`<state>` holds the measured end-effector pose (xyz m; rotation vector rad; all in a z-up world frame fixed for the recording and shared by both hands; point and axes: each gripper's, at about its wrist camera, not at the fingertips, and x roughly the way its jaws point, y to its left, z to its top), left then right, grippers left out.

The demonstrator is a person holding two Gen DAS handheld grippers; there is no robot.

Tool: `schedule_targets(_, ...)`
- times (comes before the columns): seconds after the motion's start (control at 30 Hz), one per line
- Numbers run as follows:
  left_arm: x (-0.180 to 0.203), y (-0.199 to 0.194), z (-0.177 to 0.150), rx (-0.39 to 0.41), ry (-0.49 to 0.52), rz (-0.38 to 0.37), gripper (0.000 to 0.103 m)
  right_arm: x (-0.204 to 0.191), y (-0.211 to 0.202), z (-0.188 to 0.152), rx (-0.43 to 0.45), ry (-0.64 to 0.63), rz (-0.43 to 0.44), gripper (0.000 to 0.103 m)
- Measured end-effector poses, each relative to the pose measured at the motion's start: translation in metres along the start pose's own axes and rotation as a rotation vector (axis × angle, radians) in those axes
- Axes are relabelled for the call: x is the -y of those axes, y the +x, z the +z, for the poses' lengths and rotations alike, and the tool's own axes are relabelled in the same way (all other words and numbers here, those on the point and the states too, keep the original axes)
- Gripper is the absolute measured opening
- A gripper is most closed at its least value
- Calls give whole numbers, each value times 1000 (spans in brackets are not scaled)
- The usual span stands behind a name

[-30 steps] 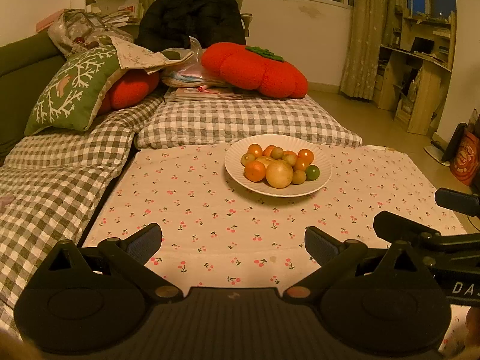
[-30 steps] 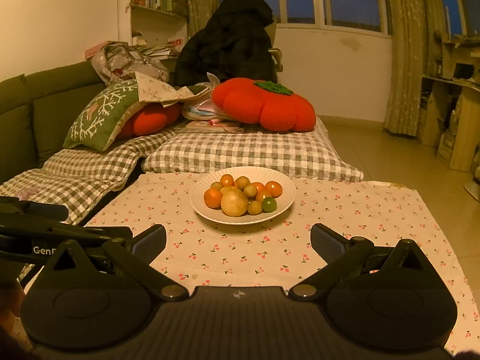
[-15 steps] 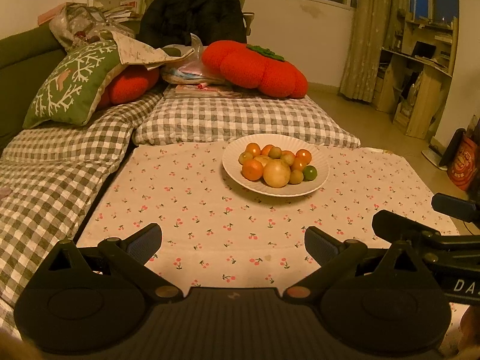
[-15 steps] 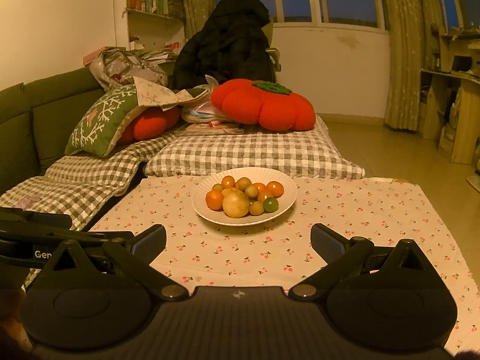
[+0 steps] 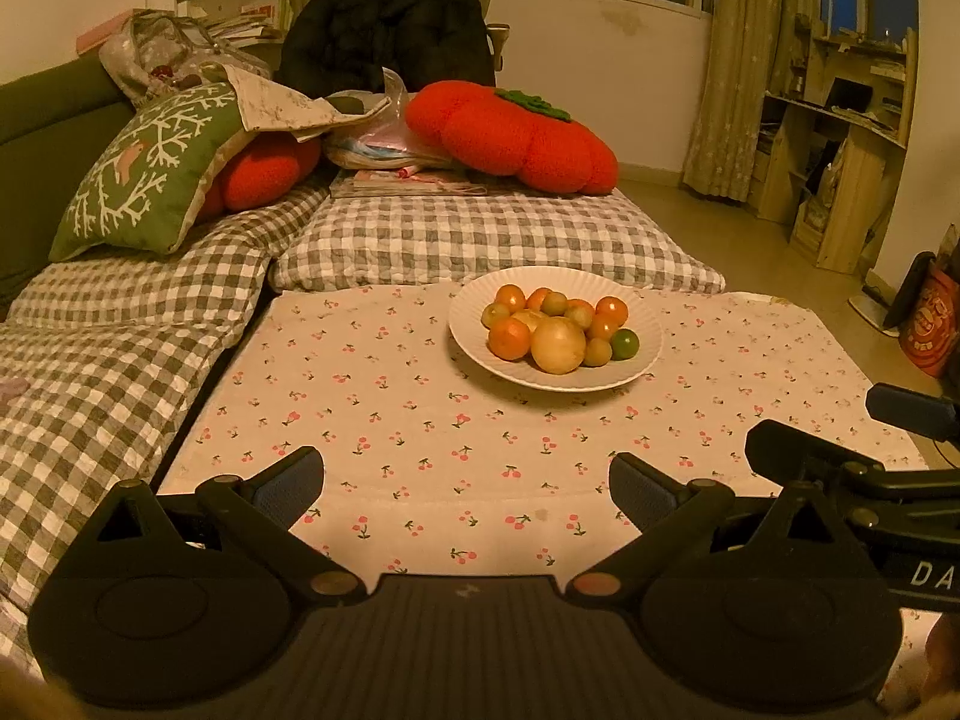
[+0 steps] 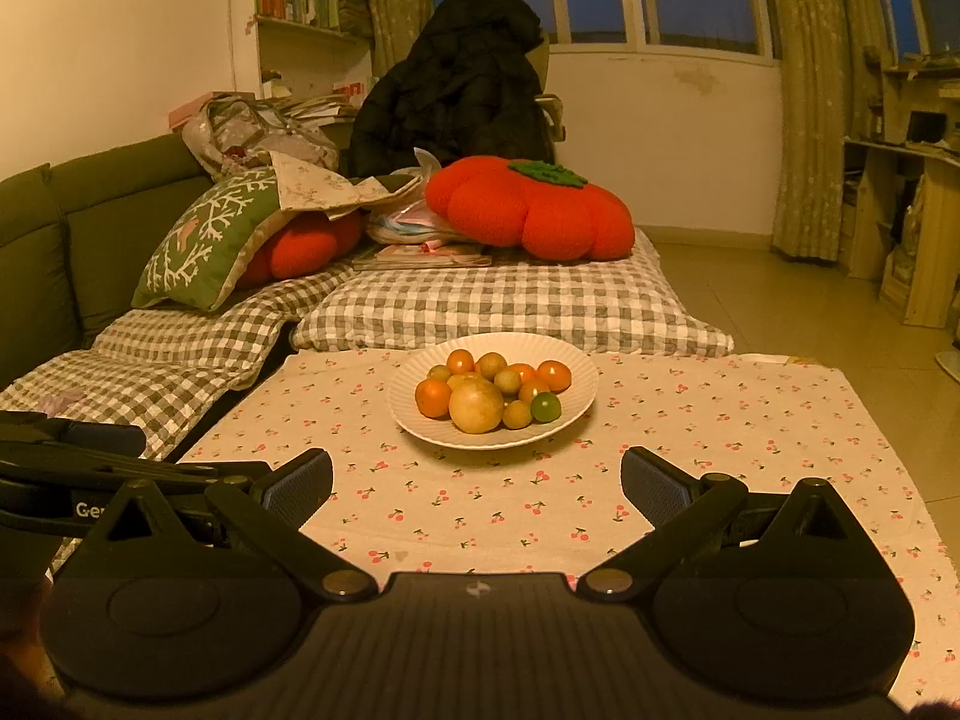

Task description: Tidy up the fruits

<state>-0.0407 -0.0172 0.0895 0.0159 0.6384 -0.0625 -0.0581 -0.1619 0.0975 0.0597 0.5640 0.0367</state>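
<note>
Both cameras now sit a bit closer to the white ridged plate (image 5: pixel 645 324) of small round fruits (image 6: pixel 477 405) on the cherry-print desk (image 5: pixel 420 438). The left gripper (image 5: pixel 467 480) and right gripper (image 6: pixel 477 480) are wide open, holding nothing. All the fruits lie piled together.

White plate (image 6: pixel 576 369); orange, yellow fruits, 1 green (image 6: pixel 545 407); pink cherry-print tablecloth (image 6: pixel 720 450); grey-white checked cushions (image 6: pixel 510 306).

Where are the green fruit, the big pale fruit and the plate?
green fruit (image 6: pixel 545 407): right wrist view, its middle.
big pale fruit (image 6: pixel 476 405): right wrist view, its front.
plate (image 5: pixel 645 327): left wrist view, bare right rim.
</note>
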Motion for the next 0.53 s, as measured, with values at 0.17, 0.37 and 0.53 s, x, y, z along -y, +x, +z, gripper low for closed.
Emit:
schedule_targets(0.17,0,0,0,2,-2,-3,95,-1,1,0,0,2,2,103)
schedule_targets(0.37,1,0,0,5,3,3,95,-1,1,0,-2,2,2,103)
schedule_targets(0.53,1,2,1,-2,0,2,95,-2,1,0,-4,0,1,103)
